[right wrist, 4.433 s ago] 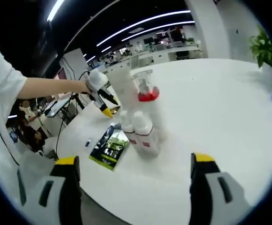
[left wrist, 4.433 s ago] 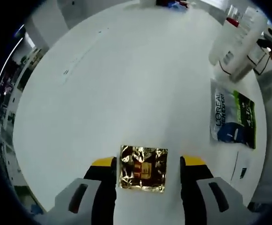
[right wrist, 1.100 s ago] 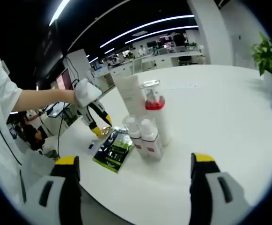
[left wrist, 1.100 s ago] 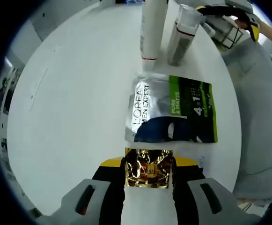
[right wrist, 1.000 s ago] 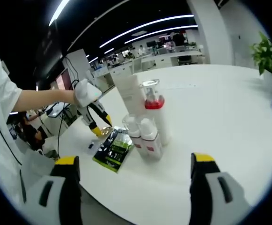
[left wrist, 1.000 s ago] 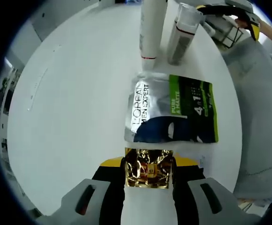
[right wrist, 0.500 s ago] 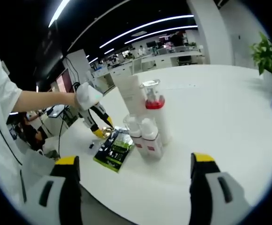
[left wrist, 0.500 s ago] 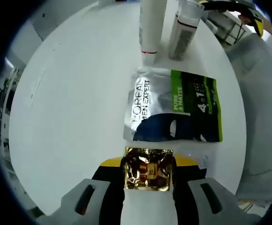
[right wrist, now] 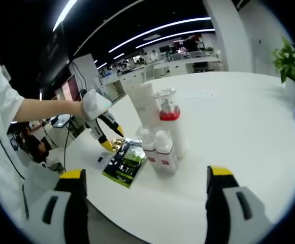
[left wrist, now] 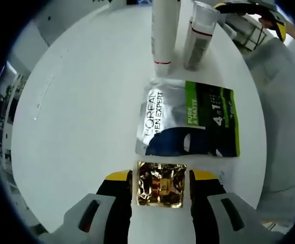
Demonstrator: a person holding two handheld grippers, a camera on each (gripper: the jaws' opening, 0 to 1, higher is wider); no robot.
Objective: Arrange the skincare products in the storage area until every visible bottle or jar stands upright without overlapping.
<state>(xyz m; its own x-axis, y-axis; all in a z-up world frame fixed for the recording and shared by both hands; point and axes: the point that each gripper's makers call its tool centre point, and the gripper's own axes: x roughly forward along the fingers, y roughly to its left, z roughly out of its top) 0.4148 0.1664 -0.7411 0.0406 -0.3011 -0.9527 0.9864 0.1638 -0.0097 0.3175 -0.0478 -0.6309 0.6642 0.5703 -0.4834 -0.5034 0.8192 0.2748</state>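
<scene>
Gold foil sachet: lay flat on the white table between the jaws of the left gripper, which stood narrowly parted at its side edges, seemingly not clamping it. Judged light, thin, crinkly and slippery; best pinched by opposite edges. Just beyond it, apart, lay a larger flat pouch, silver, green and dark, limp by the look. Further on stood a tall white tube and a capped clear bottle, upright and close together, liable to topple if nudged. Right gripper: wide open, holding nothing, well short of the bottle cluster.
</scene>
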